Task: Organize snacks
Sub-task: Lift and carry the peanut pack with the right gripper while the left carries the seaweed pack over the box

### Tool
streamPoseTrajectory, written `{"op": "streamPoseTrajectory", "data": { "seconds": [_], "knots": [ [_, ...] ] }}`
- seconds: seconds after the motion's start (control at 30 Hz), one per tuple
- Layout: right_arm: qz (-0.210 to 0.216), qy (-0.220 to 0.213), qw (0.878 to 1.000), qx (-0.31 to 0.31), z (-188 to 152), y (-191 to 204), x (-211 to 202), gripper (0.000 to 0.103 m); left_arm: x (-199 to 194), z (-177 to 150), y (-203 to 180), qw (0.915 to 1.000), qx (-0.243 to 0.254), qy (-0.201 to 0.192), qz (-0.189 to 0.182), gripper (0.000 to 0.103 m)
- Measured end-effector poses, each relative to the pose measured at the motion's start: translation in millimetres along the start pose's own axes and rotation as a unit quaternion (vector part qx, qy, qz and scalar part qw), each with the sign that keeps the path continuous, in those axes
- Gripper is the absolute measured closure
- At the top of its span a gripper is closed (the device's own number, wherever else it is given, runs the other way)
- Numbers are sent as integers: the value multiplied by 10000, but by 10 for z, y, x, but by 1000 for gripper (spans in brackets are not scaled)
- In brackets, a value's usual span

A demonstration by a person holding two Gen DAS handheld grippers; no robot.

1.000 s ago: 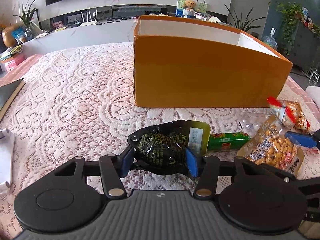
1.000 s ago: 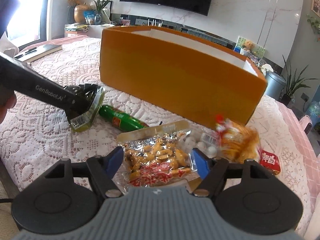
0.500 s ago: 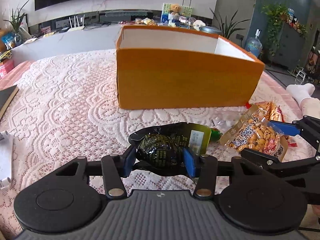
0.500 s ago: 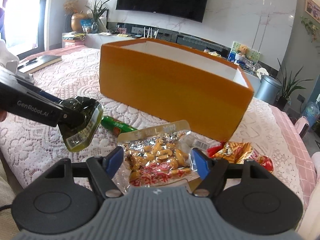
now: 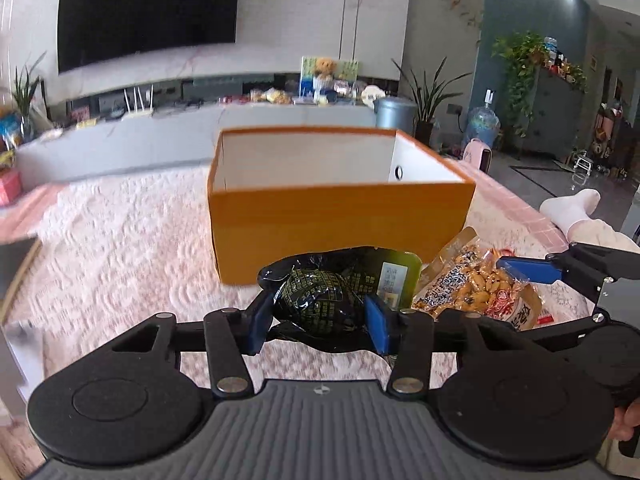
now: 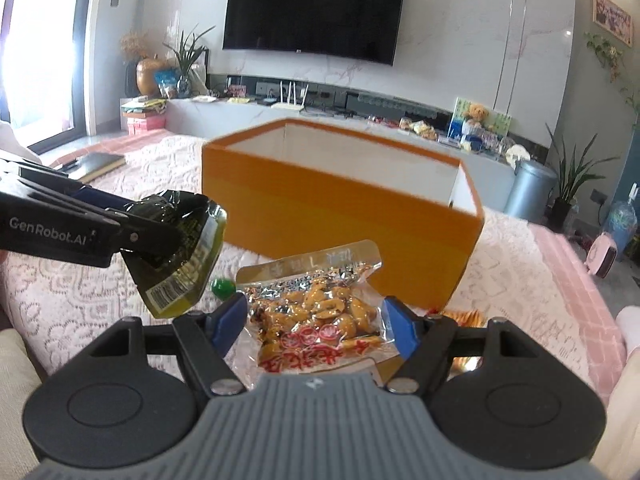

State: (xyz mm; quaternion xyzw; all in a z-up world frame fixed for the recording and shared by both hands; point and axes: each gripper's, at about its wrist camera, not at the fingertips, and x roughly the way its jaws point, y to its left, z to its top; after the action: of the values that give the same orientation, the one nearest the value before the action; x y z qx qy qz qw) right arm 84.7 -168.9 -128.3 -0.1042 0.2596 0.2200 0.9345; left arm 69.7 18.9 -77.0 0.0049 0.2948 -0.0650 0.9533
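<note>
Both packets lifted off the lace cloth (image 5: 120, 248), left hand-held gripper (image 5: 318, 312) clenched on dark green packet (image 5: 320, 296), right hand-held gripper (image 6: 314, 328) grasping peanut packet (image 6: 316, 312), orange box (image 5: 340, 216) nearer.

Left wrist view: rides on the left tool (image 5: 318, 314), looking forward along its fingers, raised a little above the lace-covered counter (image 5: 120, 248) and facing the long side of the orange box (image 5: 340, 220), near enough to see its white inside.
Right wrist view: rides on the right tool (image 6: 314, 326), lifted likewise, aimed at a corner of the orange box (image 6: 340, 216) with the television (image 6: 314, 12) behind.
Shared ground: both take in the box, the dark green packet (image 5: 320, 298) (image 6: 180, 256), the peanut packet (image 5: 476, 292) (image 6: 320, 316), the television wall.
Cross sight: each view catches the other tool from the side.
Sharpness: the left view is smeared, probably by motion.
</note>
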Motion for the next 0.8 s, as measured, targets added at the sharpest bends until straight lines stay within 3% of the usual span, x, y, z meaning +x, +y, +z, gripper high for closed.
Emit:
{"op": "streamPoseTrajectory", "data": {
  "seconds": [0.4, 0.6, 0.8],
  "knots": [
    [-41, -380, 9993, -44, 533, -265, -3, 31, 58, 669, -72, 9953, 695, -596, 325, 48],
    [107, -315, 9994, 123, 933, -514, 214, 31, 337, 972, -95, 9935, 932, -505, 409, 48],
    [282, 59, 9982, 527, 1327, -778, 587, 31, 659, 1160, -112, 9897, 1334, -259, 451, 48]
  ]
}}
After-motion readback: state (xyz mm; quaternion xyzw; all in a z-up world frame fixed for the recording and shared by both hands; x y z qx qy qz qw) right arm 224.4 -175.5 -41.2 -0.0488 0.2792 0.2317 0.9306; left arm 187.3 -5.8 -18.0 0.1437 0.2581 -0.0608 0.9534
